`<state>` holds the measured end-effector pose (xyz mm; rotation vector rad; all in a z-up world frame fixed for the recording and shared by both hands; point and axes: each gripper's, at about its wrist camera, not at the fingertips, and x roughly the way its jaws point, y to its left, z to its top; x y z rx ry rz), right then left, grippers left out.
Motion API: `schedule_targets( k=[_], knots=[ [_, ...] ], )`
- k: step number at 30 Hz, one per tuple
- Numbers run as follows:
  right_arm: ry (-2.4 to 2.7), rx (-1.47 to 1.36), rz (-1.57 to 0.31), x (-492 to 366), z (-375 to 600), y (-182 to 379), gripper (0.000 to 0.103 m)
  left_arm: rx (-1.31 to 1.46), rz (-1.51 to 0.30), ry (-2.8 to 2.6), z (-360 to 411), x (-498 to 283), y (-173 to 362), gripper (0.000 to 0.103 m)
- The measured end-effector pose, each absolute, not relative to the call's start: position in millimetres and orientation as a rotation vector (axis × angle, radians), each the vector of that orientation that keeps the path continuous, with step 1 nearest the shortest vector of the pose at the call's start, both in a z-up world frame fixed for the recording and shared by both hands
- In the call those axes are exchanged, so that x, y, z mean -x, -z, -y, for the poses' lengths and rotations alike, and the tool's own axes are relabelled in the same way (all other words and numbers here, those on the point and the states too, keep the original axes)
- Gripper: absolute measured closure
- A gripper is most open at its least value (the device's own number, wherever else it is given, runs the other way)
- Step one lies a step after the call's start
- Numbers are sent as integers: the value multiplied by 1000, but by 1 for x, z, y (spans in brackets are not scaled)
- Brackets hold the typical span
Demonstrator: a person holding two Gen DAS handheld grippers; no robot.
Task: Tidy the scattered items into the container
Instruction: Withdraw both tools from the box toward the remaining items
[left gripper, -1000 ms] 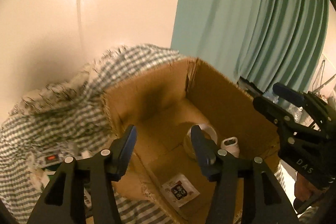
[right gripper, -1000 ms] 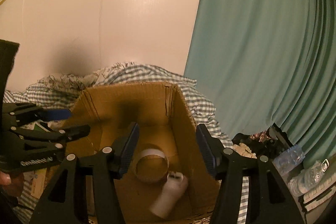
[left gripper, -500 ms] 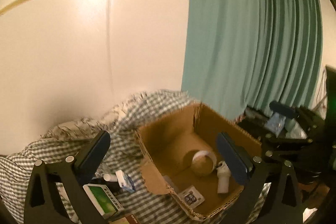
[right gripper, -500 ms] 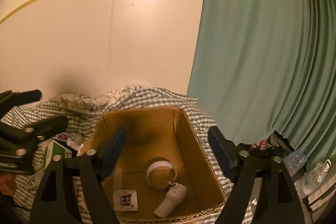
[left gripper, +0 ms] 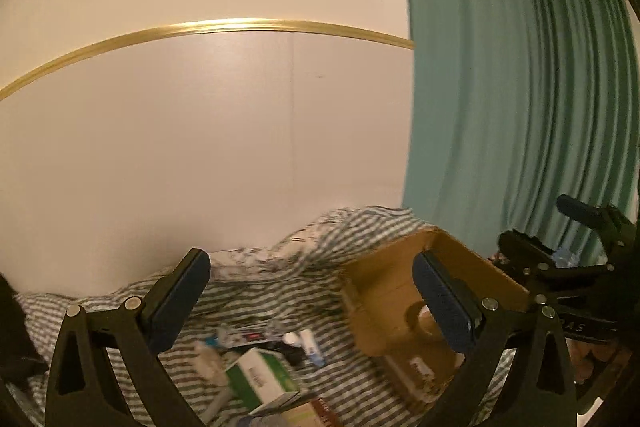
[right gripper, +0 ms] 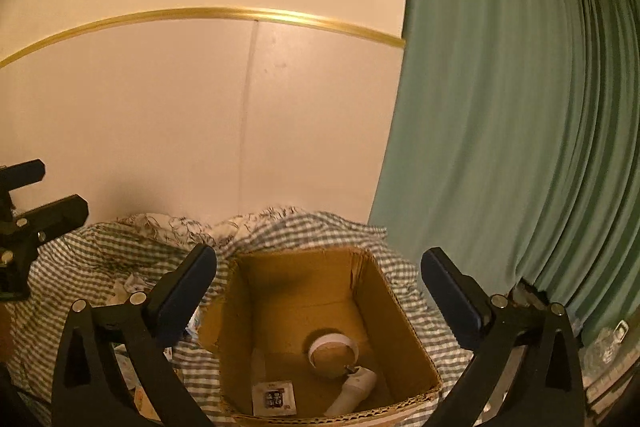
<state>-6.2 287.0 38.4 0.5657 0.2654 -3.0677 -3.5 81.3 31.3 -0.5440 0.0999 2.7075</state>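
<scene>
Cardboard box (right gripper: 320,323) sits between the right fingers (right gripper: 320,297), both pairs spread, empty; reaching for clutter (left gripper: 260,367) below the left fingers (left gripper: 308,297) risks snagging checked cloth (left gripper: 280,291).

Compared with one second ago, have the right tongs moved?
Yes. The right tongs have pulled up and back from the cardboard box, which now looks smaller and lower in the right wrist view. They have just been opening, with nothing between them.

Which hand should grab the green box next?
Probably the left. The left gripper is open and empty, and the green box lies just below it on the checked cloth. The right gripper, also open, faces the cardboard box instead.
</scene>
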Motion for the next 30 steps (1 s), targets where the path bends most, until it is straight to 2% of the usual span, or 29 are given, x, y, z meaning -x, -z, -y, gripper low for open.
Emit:
schedule_targets(
  k=[10, 16, 25, 30],
  knots=[
    [3023, -505, -339, -17, -245, -49, 0, 584, -108, -2818, -27, -7, -35, 0],
    [2972, -513, -310, -25, -224, -48, 0, 636, -109, -2852, 2, -10, -27, 0],
    [2907, -535, -347, -26, -192, -32, 0, 707, -148, -2880, 34, -9, -9, 0],
    [2857, -566, -344, -24, -178, -16, 0, 759, -76, -2899, 55, -1, 8, 0]
  ],
)
